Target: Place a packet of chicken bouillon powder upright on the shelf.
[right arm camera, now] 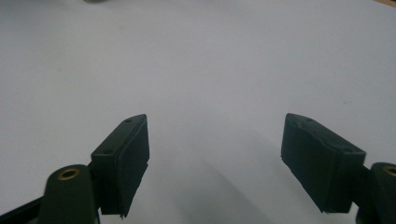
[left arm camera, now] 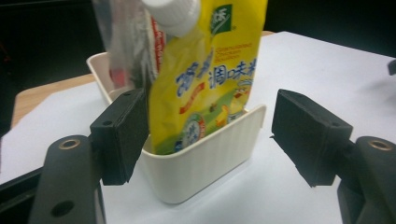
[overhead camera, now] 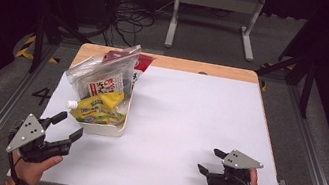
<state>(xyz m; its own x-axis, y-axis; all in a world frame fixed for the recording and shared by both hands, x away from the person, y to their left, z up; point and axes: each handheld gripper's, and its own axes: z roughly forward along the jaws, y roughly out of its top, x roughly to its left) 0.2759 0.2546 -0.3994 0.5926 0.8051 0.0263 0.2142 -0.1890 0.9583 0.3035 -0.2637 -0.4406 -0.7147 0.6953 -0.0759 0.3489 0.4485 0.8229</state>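
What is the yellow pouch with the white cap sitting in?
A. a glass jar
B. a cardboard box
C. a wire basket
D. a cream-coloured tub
D: the yellow pouch stands in a cream-coloured tub with ribbed walls, which the left gripper faces with open jaws.

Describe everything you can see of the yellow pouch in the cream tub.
The yellow pouch is a soft, glossy plastic packet with a white screw cap, blue and white lettering, and green and red printed panels. It looks full and slightly creased. It lies tilted in the cream ribbed tub, its cap end poking out over the rim, and it leans against a clear plastic bag behind it. The left tongs stand open just in front, not touching it.
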